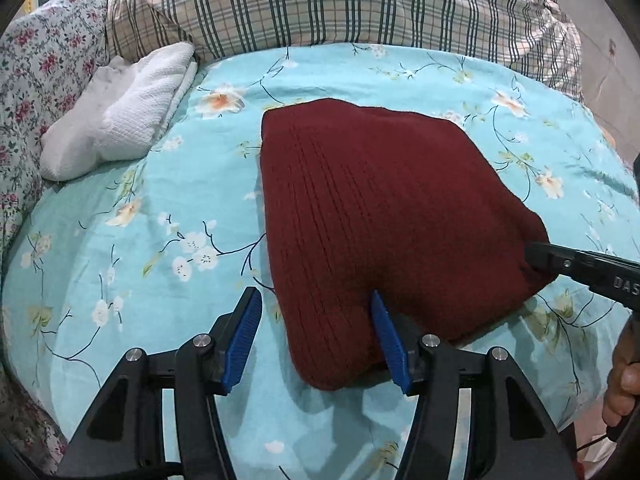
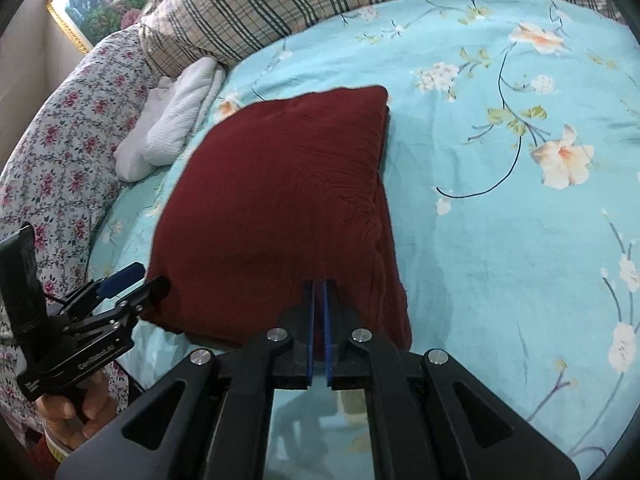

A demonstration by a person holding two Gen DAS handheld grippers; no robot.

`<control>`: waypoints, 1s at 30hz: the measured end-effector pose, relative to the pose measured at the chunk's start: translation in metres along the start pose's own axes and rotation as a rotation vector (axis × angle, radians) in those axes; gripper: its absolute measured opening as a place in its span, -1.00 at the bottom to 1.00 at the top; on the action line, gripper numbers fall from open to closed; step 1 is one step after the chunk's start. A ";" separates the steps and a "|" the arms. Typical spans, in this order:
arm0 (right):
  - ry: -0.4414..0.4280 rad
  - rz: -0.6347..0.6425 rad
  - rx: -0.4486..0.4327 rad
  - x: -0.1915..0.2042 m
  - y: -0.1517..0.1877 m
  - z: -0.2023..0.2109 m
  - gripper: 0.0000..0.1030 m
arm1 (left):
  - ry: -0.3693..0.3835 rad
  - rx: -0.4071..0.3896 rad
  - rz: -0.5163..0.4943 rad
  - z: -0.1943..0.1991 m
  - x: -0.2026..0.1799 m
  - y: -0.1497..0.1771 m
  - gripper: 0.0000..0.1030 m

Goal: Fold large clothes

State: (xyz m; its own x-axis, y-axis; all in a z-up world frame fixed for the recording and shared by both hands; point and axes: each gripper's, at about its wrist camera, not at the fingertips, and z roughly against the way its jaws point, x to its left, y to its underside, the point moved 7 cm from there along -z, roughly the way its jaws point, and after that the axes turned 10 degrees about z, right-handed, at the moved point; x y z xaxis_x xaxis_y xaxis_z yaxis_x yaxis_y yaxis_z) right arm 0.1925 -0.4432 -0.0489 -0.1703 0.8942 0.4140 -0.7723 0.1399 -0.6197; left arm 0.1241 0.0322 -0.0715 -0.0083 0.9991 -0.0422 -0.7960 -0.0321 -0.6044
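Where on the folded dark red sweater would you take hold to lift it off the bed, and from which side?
Probably the thick folded edge nearest the grippers, approached low from the near side. The dark red sweater lies flat on the blue floral bedsheet, so only its rim gives a pinch. The right gripper is already there, jaws narrow; the left gripper stands open at its near corner.

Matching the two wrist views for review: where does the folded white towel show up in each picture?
Left wrist: white towel at upper left, left of the dark red sweater.
Right wrist: it lies at upper left, again beyond the sweater's left edge.
Shared landmark: the plaid pillow just behind the towel.
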 end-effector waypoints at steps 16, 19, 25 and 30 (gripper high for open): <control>0.002 0.007 -0.049 0.009 0.024 0.044 -0.30 | -0.017 -0.018 -0.016 0.014 0.003 0.007 0.14; 0.001 0.009 -0.049 0.010 0.027 0.046 -0.22 | -0.020 -0.018 -0.019 0.016 0.003 0.009 0.16; -0.004 0.010 -0.044 0.015 0.036 0.050 -0.14 | 0.018 -0.009 0.005 0.021 0.008 0.015 0.47; -0.004 0.014 -0.035 0.014 0.040 0.051 0.03 | 0.054 0.009 0.045 0.027 0.022 0.027 0.59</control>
State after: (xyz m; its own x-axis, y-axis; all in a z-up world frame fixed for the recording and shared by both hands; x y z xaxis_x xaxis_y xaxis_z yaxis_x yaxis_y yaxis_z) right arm 0.1277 -0.4466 -0.0334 -0.1829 0.8946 0.4078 -0.7481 0.1425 -0.6481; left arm 0.0865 0.0542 -0.0672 -0.0117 0.9936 -0.1125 -0.8012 -0.0766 -0.5935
